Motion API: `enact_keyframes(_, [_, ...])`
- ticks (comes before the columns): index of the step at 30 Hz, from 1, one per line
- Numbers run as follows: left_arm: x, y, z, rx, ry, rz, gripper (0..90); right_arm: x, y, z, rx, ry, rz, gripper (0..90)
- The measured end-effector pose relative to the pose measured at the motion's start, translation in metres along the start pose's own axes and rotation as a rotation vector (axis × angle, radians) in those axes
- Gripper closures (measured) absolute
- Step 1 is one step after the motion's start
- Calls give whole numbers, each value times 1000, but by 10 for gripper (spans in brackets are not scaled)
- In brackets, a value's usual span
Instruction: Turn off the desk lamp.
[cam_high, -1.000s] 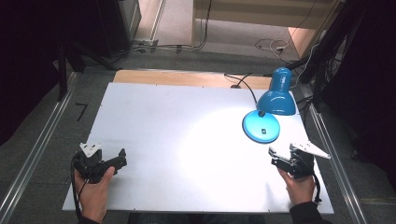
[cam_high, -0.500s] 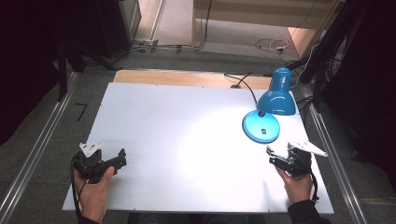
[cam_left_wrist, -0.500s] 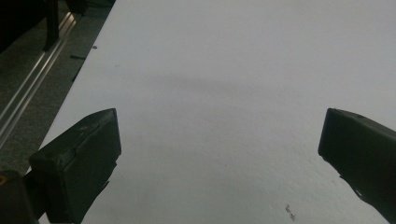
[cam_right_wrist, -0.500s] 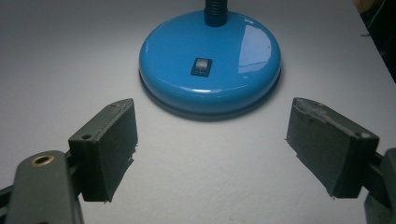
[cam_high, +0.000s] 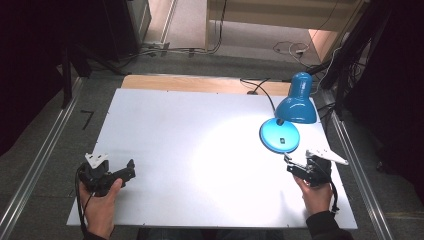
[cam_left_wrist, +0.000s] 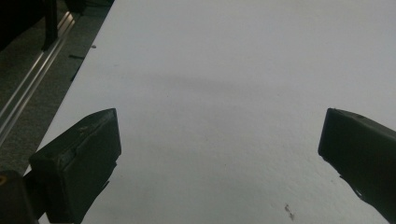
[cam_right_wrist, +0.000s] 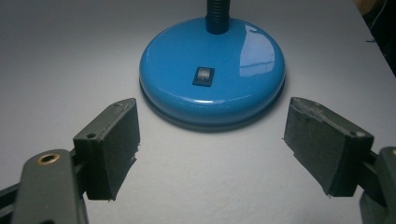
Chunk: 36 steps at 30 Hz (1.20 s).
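Right gripper (cam_right_wrist: 210, 144), jaws spread, holds nothing; the lamp base (cam_right_wrist: 212, 70) sits just ahead, its switch (cam_right_wrist: 204, 75) facing it. Left gripper (cam_left_wrist: 219, 154), also spread, rests over bare table (cam_left_wrist: 224, 70).

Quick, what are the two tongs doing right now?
Left tongs: open, holding nothing, over the bare white table.
Right tongs: open, holding nothing, facing the blue lamp base.

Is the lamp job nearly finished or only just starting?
Only just starting, it seems. The blue lamp already shines on the white table. The right gripper is open and aimed at the lamp's base, close to its switch but not touching. The left gripper is open over bare table. Reaching the lamp is probably left.
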<state>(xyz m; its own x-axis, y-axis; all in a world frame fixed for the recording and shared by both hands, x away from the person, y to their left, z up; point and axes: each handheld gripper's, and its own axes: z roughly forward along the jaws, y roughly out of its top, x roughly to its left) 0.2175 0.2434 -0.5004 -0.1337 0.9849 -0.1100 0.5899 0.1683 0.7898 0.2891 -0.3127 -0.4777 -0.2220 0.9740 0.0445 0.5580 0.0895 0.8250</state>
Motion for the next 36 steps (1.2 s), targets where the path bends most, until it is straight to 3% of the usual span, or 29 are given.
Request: enact_keyframes(36, [1, 0, 0, 2, -3, -4, 0, 4, 8, 16, -7, 5, 3, 211])
